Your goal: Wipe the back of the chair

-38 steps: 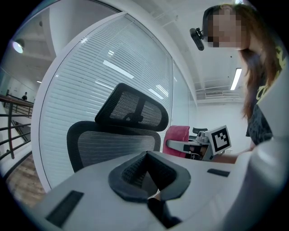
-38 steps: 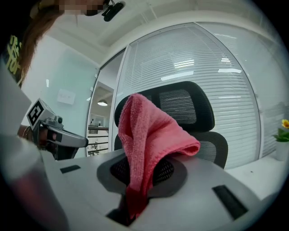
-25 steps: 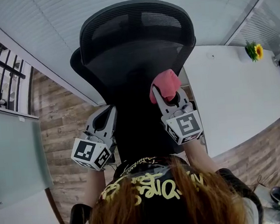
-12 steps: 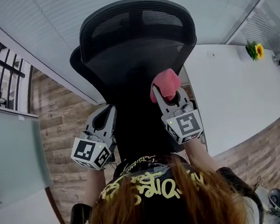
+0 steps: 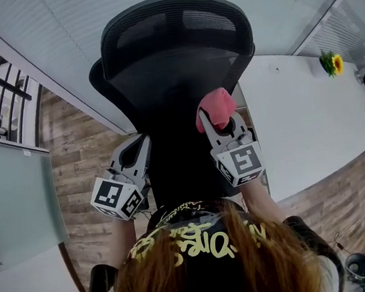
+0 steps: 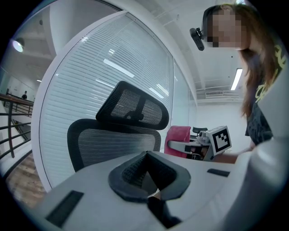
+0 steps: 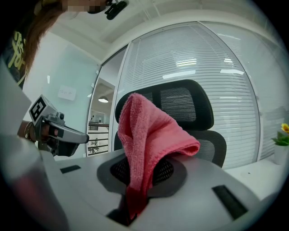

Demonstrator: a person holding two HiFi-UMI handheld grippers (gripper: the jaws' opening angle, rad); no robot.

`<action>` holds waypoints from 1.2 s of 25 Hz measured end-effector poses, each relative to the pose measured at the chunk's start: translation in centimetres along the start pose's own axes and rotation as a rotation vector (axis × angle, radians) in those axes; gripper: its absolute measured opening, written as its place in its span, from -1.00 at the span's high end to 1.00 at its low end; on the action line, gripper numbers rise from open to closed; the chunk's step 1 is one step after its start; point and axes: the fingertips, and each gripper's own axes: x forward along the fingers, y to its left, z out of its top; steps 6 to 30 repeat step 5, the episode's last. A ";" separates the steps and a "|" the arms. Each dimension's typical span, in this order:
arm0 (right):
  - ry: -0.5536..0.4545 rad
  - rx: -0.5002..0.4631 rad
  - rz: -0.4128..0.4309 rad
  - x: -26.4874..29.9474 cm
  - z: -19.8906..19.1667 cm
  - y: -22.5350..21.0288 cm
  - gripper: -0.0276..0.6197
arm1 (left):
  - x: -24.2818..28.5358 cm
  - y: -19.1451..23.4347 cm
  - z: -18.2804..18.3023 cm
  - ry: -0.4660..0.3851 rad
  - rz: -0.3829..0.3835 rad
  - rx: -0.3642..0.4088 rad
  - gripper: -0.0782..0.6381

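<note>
Head view shows almost nothing altered over the last second — the right gripper [image 5: 215, 117] holds the same spot by the right edge of the black mesh office chair back [image 5: 176, 73], its jaws clamped on the bunched pink terry cloth [image 5: 216, 105]. Opposite it, the left gripper [image 5: 139, 149] hangs just left of the backrest with its jaws closed on nothing. From the right gripper view the mesh looks to lie beyond the cloth, seemingly apart — so I judge the wiping stroke not yet begun.
</note>
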 end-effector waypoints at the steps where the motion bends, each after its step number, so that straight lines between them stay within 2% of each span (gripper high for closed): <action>1: 0.000 0.001 0.002 0.0 0.0 0.0 0.73 | 0.0 0.0 0.0 0.001 0.001 0.001 0.80; 30: 0.002 0.000 0.011 0.1 -0.2 0.1 0.72 | -0.1 0.3 0.0 0.002 0.007 0.001 0.80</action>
